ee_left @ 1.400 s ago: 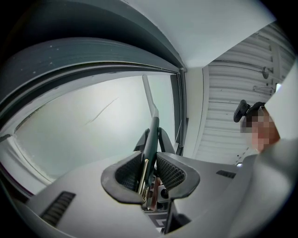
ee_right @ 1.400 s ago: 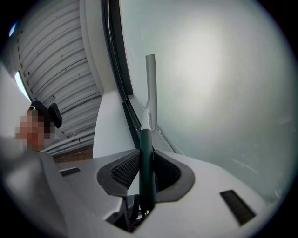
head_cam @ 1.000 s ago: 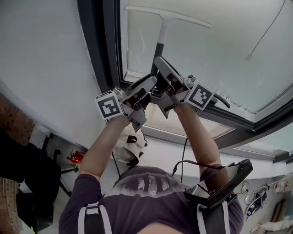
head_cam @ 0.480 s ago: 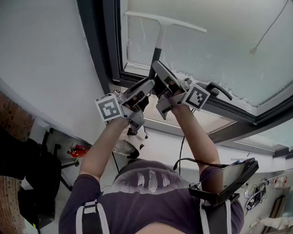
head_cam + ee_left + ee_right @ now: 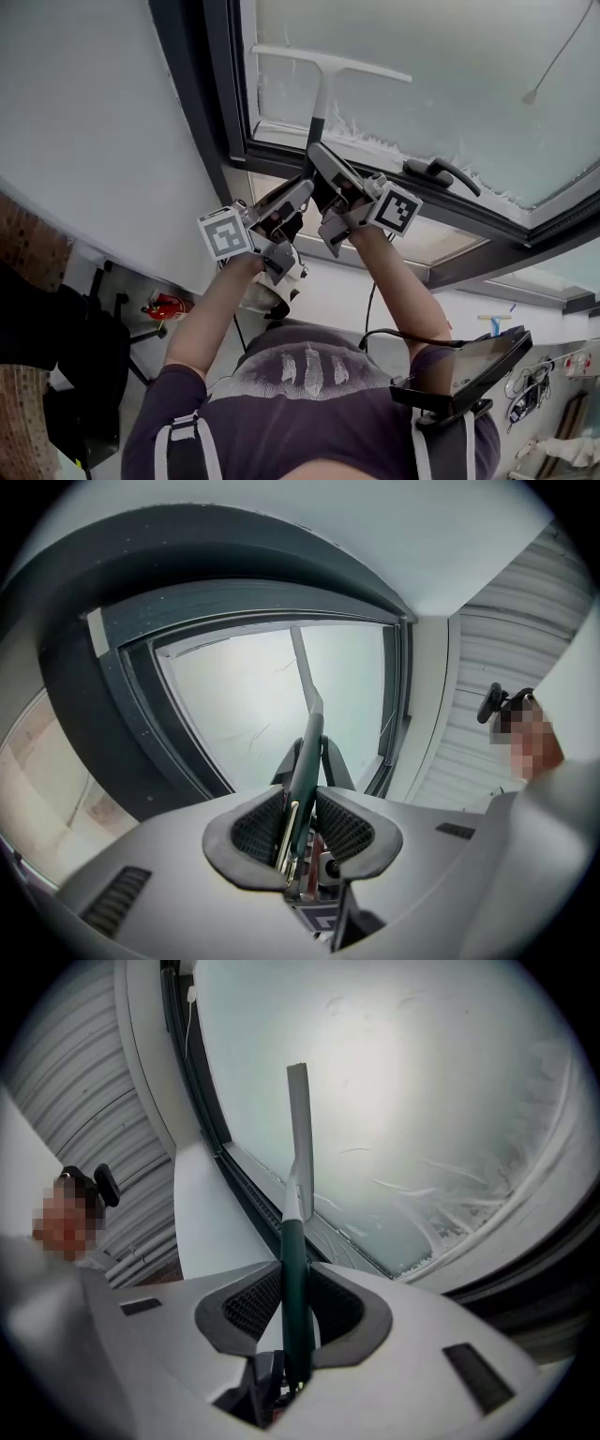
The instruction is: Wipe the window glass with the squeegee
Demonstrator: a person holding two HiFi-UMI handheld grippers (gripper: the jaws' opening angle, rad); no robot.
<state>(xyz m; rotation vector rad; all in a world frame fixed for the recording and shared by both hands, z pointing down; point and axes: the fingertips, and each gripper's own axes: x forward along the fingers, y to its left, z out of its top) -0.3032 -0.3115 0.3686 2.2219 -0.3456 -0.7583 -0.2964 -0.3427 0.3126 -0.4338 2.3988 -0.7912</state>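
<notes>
The squeegee has a white blade point(image 5: 328, 64) lying flat against the frosted window glass point(image 5: 450, 84), low in the pane. Its dark green handle point(image 5: 317, 127) runs down to both grippers. My left gripper point(image 5: 298, 192) is shut on the handle's lower end, and my right gripper point(image 5: 321, 159) is shut on it just above. In the left gripper view the handle point(image 5: 305, 761) is pinched between the ribbed pads of the left gripper point(image 5: 302, 813). In the right gripper view the right gripper point(image 5: 292, 1312) clamps the handle point(image 5: 294, 1269), and the blade point(image 5: 298, 1129) stands edge-on before the glass point(image 5: 422, 1082).
A dark window frame point(image 5: 216, 103) borders the pane on the left and below. A black window handle point(image 5: 442, 173) sits on the lower frame to the right of the grippers. Foam streaks point(image 5: 450, 1194) lie along the glass's lower edge. A cord pull point(image 5: 532, 95) hangs at upper right.
Both grippers have drawn the squeegee down the glass, so the blade is closer to the lower frame. Their hold on the handle is unchanged.
</notes>
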